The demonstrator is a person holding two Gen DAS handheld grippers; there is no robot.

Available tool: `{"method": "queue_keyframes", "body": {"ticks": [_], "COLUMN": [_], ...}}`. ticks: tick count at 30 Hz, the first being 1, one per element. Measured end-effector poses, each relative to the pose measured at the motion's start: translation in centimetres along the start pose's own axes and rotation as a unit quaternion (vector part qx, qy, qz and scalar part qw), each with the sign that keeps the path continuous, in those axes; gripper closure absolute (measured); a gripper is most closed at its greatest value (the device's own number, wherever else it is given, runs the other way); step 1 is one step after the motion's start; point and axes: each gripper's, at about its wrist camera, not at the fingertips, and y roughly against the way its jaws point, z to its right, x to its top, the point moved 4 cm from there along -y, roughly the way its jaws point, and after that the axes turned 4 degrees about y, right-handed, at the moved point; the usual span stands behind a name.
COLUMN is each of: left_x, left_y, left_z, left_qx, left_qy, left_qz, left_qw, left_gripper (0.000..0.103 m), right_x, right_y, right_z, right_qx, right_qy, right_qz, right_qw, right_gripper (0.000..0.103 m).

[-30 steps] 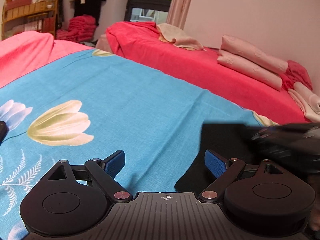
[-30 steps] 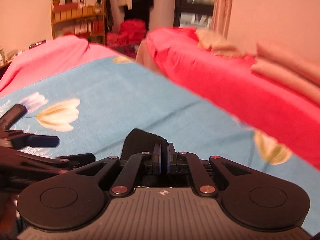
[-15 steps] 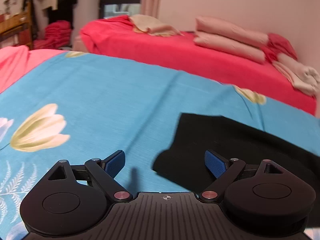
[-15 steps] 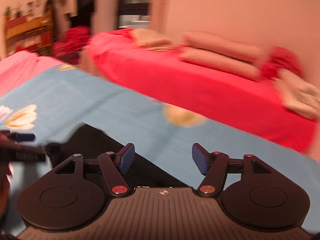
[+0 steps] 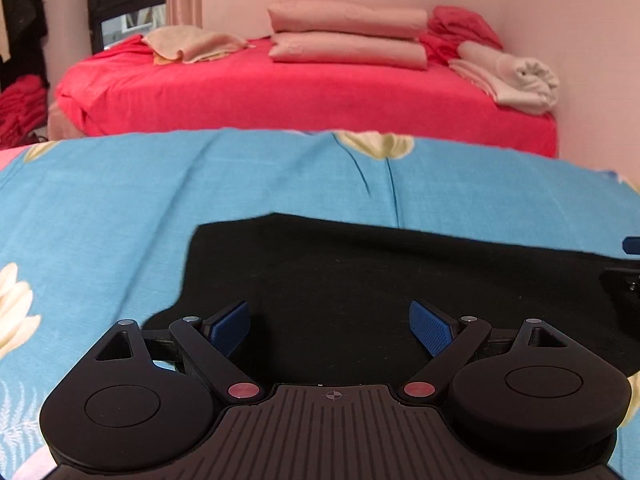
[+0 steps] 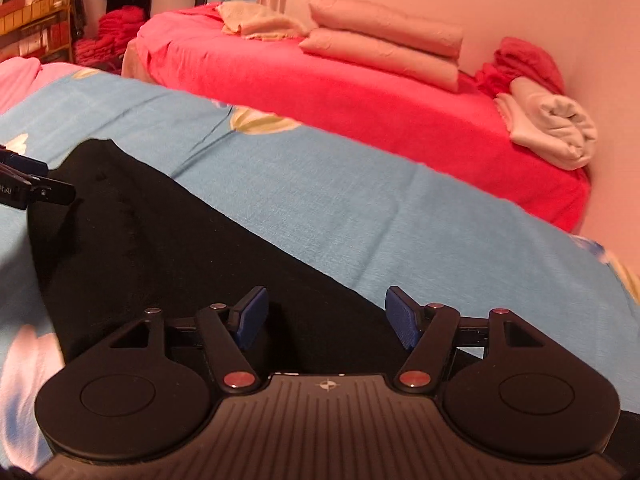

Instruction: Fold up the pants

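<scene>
The black pants [image 5: 360, 280] lie flat on the blue flowered sheet [image 5: 120, 208], folded into a long dark band. My left gripper [image 5: 330, 320] hovers open over their left end, with nothing pressed between its blue pads. In the right wrist view the pants [image 6: 160, 248] run from the upper left down under my right gripper [image 6: 326, 312], which stands open above their far edge and holds nothing. The left gripper's fingers [image 6: 24, 176] show at that view's left edge, and a blue fingertip [image 5: 631, 245] of the right gripper at the left wrist view's right edge.
Beyond the blue sheet stands a red bed [image 5: 280, 92] with folded pink blankets [image 5: 348, 32], a beige cloth [image 5: 192, 42] and a rolled white towel [image 5: 516, 80]. A wall closes the right side. A wooden shelf [image 6: 32, 20] and red stacked cloth [image 6: 116, 28] stand far left.
My right gripper has let go of the black cloth it pinched and opened wide. Both grippers swung to the right, and the pants now lie spread under them.
</scene>
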Motion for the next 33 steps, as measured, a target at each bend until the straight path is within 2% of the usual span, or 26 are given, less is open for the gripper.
{"method": "queue_keyframes", "body": {"ticks": [2,3,4,5,6,10,13,16,17,19,20,22,24,26,28,30,33], "left_x": [-0.7,-1.0,-1.2,-1.4,-1.4,-1.5,-1.8,-2.0,-2.0,-1.9,-1.8,-1.8,-1.9,-2.0,-2.1,-2.1,-2.1], "left_y": [-0.7,-0.9,-1.0,-0.9,-0.8,-0.6,-0.8,-1.1,-1.1,-1.2,-1.2,-1.2,-1.2,-1.1,-1.1,-1.1,-1.2], "left_z": [0.0,-0.1,-0.2,-0.3,-0.4,-0.6,-0.4,-0.3,-0.3,-0.6,-0.6,-0.6,-0.7,-0.6,-0.7,-0.7,-0.7], "left_qx": [0.0,0.001,-0.001,-0.004,-0.006,-0.014,-0.009,0.004,0.002,-0.003,-0.004,-0.003,-0.003,-0.004,-0.004,-0.005,-0.004], "left_qy": [0.0,-0.002,-0.004,-0.007,-0.008,0.003,-0.004,-0.019,-0.018,-0.012,-0.01,-0.011,-0.012,-0.011,-0.01,-0.009,-0.007], "left_qz": [-0.004,-0.002,0.003,0.009,0.013,0.022,0.034,0.041,0.042,0.04,0.04,0.041,0.043,0.045,0.047,0.049,0.052], "left_qw": [1.0,1.0,1.0,0.9999,0.9999,0.9997,0.9994,0.999,0.999,0.9991,0.9992,0.9991,0.999,0.9989,0.9988,0.9987,0.9986], "left_gripper": [0.0,0.0,0.0,0.0,0.0,0.0,0.0,0.0,0.0,0.0,0.0,0.0,0.0,0.0,0.0,0.0,0.0], "right_x": [-0.2,-0.5,-0.7,-0.8,-0.9,0.4,1.5,0.3,0.1,0.1,0.0,-0.8,-2.4,-4.9,-8.3,-11.9,-16.7], "right_y": [-1.0,-1.4,-1.5,-1.2,-0.8,0.8,0.2,-3.5,-3.2,-1.7,-0.5,2.2,4.7,7.0,9.0,10.4,11.3], "right_z": [-0.2,-0.4,-0.5,-0.6,-0.7,-0.5,0.5,0.1,-0.3,-0.2,0.4,2.1,4.8,8.3,12.6,17.4,23.7], "right_qx": [0.013,0.02,0.029,0.035,0.027,-0.011,-0.032,-0.033,-0.045,-0.058,-0.068,-0.087,-0.108,-0.139,-0.185,-0.241,-0.329], "right_qy": [0.005,0.004,-0.002,-0.011,-0.016,-0.018,-0.051,-0.063,-0.048,-0.046,-0.055,-0.074,-0.11,-0.154,-0.211,-0.277,-0.356], "right_qz": [-0.014,-0.023,-0.022,-0.013,-0.007,0.033,0.058,0.004,0.02,0.026,0.038,0.061,0.063,0.069,0.07,0.061,0.026], "right_qw": [1.0,1.0,0.999,0.999,0.999,0.999,0.997,0.997,0.998,0.997,0.995,0.992,0.986,0.976,0.957,0.928,0.874], "right_gripper": [0.037,0.048,0.069,0.082,0.091,0.097,0.097,0.092,0.086,0.041,0.036,0.034,0.034,0.033,0.033,0.035,0.046]}}
